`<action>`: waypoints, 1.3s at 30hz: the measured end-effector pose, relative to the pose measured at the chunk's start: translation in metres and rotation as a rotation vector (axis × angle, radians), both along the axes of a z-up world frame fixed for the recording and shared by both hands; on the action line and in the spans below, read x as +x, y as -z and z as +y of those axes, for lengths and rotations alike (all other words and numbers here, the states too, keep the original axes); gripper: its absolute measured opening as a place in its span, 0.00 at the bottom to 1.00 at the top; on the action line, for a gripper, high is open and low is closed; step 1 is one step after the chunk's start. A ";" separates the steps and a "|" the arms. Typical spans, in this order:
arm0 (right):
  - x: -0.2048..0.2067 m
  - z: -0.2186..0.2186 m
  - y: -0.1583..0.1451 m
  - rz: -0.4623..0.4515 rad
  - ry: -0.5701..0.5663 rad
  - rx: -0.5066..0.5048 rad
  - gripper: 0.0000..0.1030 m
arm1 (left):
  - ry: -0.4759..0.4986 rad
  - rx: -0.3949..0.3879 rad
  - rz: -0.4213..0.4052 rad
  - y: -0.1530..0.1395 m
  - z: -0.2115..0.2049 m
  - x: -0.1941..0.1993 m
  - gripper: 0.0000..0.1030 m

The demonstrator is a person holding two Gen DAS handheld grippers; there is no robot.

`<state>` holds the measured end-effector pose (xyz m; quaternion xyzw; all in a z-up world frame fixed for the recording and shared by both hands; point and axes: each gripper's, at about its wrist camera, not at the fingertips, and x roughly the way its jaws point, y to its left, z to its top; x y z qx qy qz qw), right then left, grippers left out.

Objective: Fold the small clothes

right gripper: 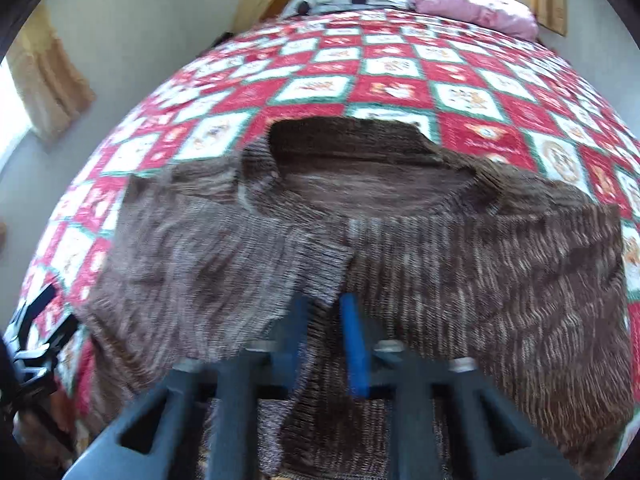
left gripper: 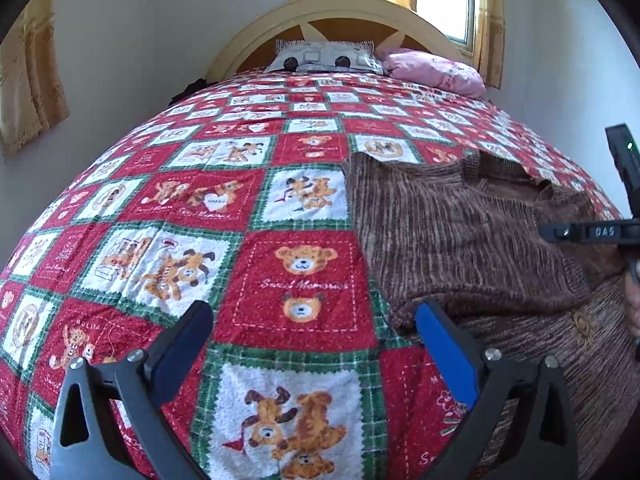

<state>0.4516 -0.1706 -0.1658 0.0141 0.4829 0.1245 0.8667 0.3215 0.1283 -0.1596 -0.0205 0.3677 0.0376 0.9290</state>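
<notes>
A brown knitted sweater (right gripper: 460,280) lies on the bed, neck opening toward the headboard, its left side folded in over the body. It also shows in the left wrist view (left gripper: 460,232) at the right. My right gripper (right gripper: 326,312) is shut on the folded edge of the sweater, which runs between its blue pads (right gripper: 354,344). My left gripper (left gripper: 314,320) is open and empty, above the quilt just left of the sweater. The right gripper's body (left gripper: 624,208) shows at the right edge of the left wrist view.
The bed is covered by a red, white and green teddy-bear quilt (left gripper: 200,208). A grey pillow (left gripper: 328,58) and a pink pillow (left gripper: 436,70) lie at the wooden headboard (left gripper: 256,36). Walls and curtains stand on both sides.
</notes>
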 end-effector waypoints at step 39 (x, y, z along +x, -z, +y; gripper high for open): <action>-0.089 -0.013 0.006 0.003 -0.084 -0.129 0.03 | 0.015 0.097 0.034 0.005 -0.013 0.003 1.00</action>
